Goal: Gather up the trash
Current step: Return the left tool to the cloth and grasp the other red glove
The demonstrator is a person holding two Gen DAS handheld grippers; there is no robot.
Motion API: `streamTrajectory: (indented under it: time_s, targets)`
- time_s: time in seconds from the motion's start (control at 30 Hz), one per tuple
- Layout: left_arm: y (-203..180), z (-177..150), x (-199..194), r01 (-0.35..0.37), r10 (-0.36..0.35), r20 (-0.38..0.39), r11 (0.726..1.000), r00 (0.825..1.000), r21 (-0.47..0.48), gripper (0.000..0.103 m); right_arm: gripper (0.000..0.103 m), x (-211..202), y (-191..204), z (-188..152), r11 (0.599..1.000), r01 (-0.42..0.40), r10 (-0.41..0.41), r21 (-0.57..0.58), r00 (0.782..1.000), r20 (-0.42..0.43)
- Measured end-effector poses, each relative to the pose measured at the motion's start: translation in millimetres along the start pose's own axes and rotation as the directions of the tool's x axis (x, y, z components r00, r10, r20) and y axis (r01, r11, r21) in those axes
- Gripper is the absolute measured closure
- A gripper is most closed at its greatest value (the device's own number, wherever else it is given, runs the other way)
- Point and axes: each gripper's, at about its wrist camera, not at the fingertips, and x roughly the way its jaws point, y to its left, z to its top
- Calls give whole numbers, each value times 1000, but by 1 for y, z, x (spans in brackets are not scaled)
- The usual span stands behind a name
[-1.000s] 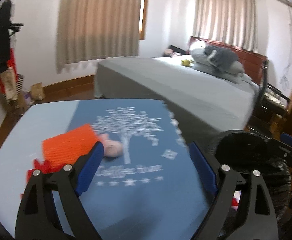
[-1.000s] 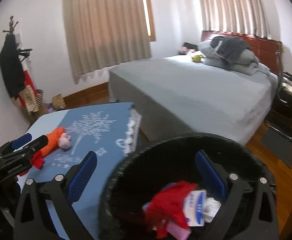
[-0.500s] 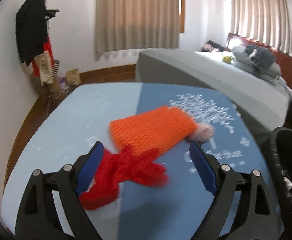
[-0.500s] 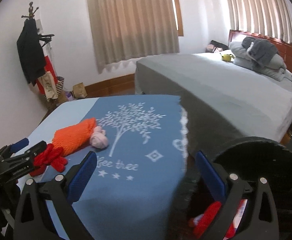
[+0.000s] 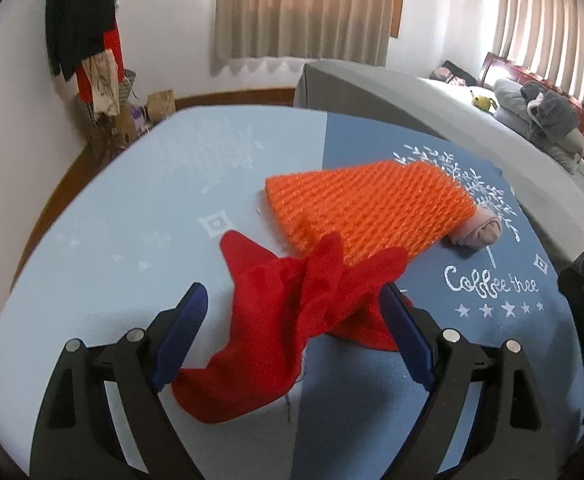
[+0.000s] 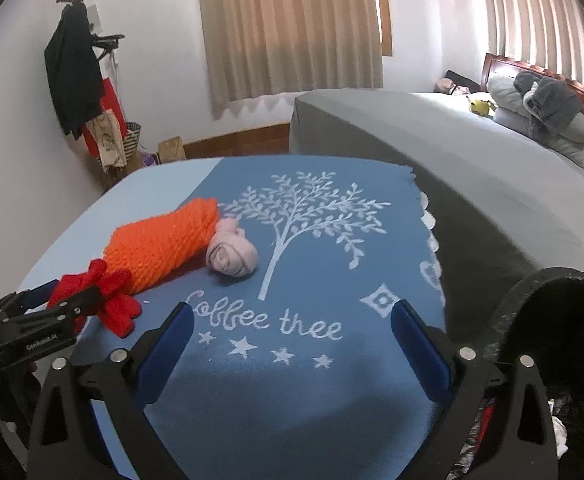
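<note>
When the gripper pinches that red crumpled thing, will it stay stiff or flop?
Probably flop: the red crumpled piece lies in soft folds and points. It looks thin, so likely light. It touches the orange foam net, which might get nudged.

Left hand-held gripper (image 5: 294, 334) straddles the red scrap (image 5: 292, 316), jaws wide. Orange mesh sleeve (image 5: 368, 210) blocks just beyond it, pink wad (image 6: 233, 253) touching its far end. Worktop (image 6: 312, 392) under right hand-held gripper (image 6: 292, 344) is bare (black bin (image 6: 564, 320) hard right).

A grey bed (image 6: 472, 152) stands beyond the blue tablecloth (image 6: 312, 360), with folded bedding (image 6: 544, 112) at its head. Beige curtains (image 6: 288, 24) cover the window, and dark clothes hang on a coat rack (image 6: 76, 60).
</note>
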Motion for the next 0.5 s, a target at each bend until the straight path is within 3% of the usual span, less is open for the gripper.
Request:
streamTrajectory:
  time_s: [0.23,0.37,0.5]
  targets:
    - [-5,-1,19,9,-8,-91,1000,996,7,29,6,7,6,-5,1000,1,-1,-13,1000,-14]
    - [-6,-1,19,10,-8,-96,1000,995,17,36,6,9,4,-5,1000,2,-3,-11,1000,-22]
    - [-9,-2,15,24,-21,-86,999,996,28,67,6,11,6,-6,1000,5,-6,-18,1000,-28]
